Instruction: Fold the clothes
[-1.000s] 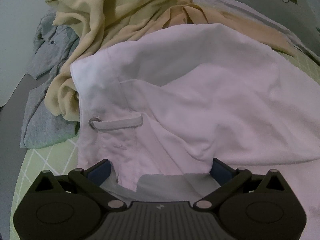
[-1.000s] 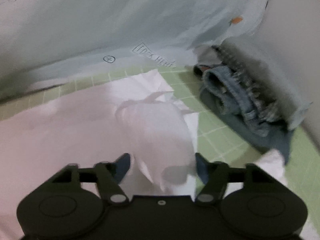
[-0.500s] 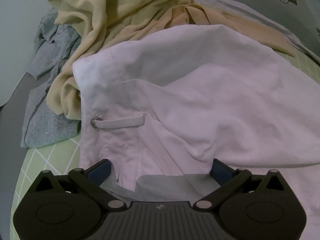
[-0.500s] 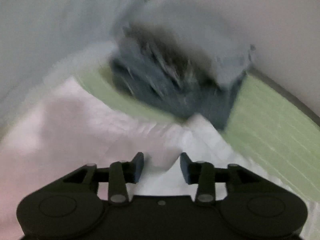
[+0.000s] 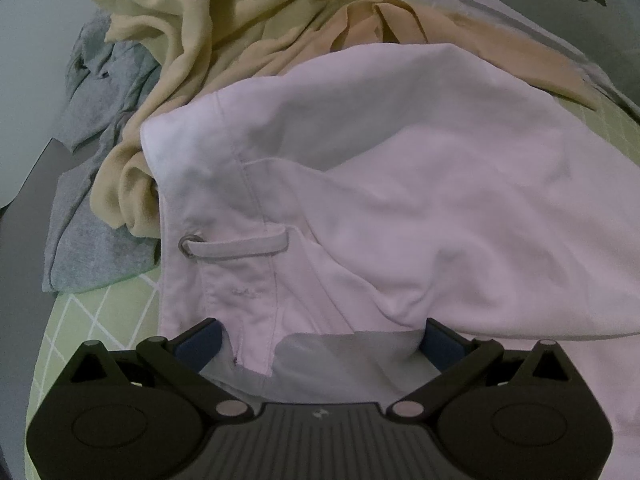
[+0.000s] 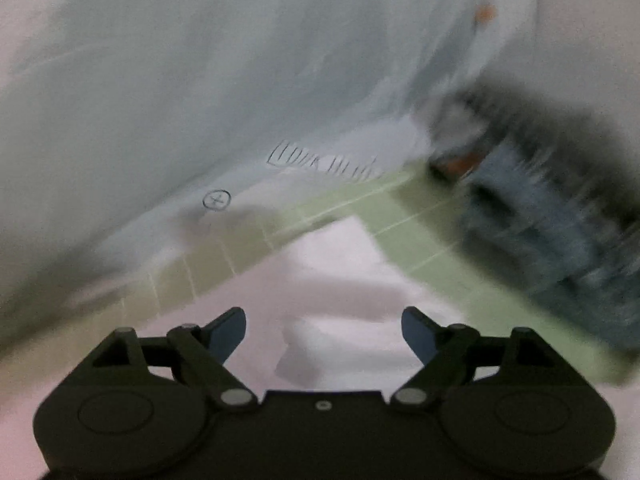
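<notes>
A pale pink garment [image 5: 400, 200] with a strap and metal ring [image 5: 236, 246] lies across the green gridded mat [image 5: 96, 320]. My left gripper [image 5: 318, 340] is open, its blue pads either side of the garment's near hem, which drapes between them. In the blurred right wrist view the same pink cloth [image 6: 320, 300] lies under my right gripper [image 6: 322, 332], which is open and holds nothing.
A heap of yellow and tan clothes [image 5: 248, 40] and a grey garment [image 5: 88, 120] lie behind the pink one. Folded blue denim [image 6: 560, 220] sits at the right of the mat [image 6: 400, 208]. A pale printed sheet [image 6: 240, 100] rises behind.
My right gripper has opened wide from nearly shut and swung back left; the denim is now at the right. My left gripper has barely moved.
</notes>
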Demonstrator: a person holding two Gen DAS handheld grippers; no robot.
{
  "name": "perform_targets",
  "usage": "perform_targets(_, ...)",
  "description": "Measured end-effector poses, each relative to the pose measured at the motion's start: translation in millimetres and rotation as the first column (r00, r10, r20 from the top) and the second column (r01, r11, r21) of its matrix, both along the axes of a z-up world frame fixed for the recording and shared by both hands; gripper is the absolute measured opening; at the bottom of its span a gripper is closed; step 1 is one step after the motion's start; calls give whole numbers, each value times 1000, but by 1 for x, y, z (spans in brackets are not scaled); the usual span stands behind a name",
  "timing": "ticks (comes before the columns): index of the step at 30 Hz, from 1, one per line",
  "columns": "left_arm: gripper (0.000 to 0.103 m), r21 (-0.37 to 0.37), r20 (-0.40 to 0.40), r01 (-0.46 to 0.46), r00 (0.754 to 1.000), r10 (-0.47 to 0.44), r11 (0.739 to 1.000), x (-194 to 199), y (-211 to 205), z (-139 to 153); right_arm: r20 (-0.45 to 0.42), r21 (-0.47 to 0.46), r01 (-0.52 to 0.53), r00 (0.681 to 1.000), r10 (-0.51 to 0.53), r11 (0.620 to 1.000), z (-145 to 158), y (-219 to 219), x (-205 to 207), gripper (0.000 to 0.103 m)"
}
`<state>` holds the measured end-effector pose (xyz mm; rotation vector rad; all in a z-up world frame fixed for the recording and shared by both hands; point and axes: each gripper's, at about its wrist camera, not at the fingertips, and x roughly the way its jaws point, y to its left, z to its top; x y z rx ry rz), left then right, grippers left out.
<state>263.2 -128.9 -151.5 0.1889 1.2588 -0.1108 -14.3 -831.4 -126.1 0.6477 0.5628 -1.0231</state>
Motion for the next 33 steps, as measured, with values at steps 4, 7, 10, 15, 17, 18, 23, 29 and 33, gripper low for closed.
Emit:
perform_targets(4,103,4,-7,-8,1000,8,1000,-3,1,1,51,54,83,995,-85,995,-12,-14,21,89)
perform_targets(7,103,6,-7,-13,1000,13,1000,-3,0,0,-32,16,97,995,-96,995,-14,-15,40,90)
perform_targets(10,103,6,-10,-14,1000,15,1000,-5,1,0,-122,-14,92,988,-93,996,-13,-17,55,79)
perform_targets(15,103,-1,-15,-14,1000,14,1000,-4,4,-1,-76,18,114,991,-112,993,-9,-32,51,0)
perform_targets(17,103,-2,-14,-14,1000,14,1000,-5,4,-1,-57,18,112,992,-111,994,-11,-38,51,0)
perform_targets(18,103,-2,-13,-14,1000,14,1000,-5,4,-2,-68,10,105,992,-104,994,-11,-40,53,0)
perform_targets(23,103,-2,-11,-13,1000,13,1000,-6,6,-2,-132,-34,13,991,-17,999,-9,-44,57,8)
perform_targets(29,103,4,-21,-13,1000,13,1000,-12,-1,1,-165,-84,-67,985,53,994,-11,-47,26,89)
perform_targets(33,103,11,-37,-14,999,14,1000,-17,-11,5,-158,-39,-91,984,84,995,-21,-60,17,101)
